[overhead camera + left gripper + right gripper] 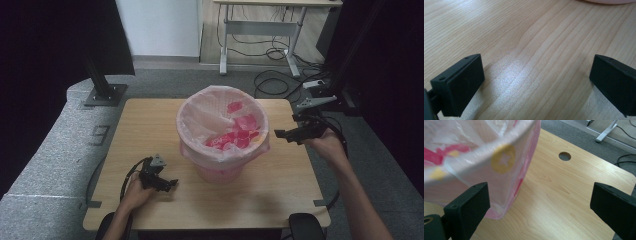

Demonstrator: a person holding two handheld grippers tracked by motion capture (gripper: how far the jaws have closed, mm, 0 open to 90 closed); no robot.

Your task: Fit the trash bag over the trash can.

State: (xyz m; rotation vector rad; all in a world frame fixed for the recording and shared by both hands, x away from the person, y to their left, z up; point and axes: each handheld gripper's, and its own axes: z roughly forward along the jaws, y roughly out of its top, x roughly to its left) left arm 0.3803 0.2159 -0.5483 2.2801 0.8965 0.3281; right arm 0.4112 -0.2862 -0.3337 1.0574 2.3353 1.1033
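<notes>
Left hand point(135, 192) low at near-left, gripping left gripper point(170, 184); fingers point(459, 87) spread wide, nothing between, pointed rightward. Right forearm point(357, 200) extended forward from lower right. Right hand point(327, 142) raised, holding right gripper point(279, 133); fingers point(467, 210) wide apart, empty, pointed leftward.

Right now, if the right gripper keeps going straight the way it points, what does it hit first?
Probably the bin: the right gripper, open, points at its bag-lined side near the rim. Depth is unclear, so it might graze rather than hit squarely.
</notes>
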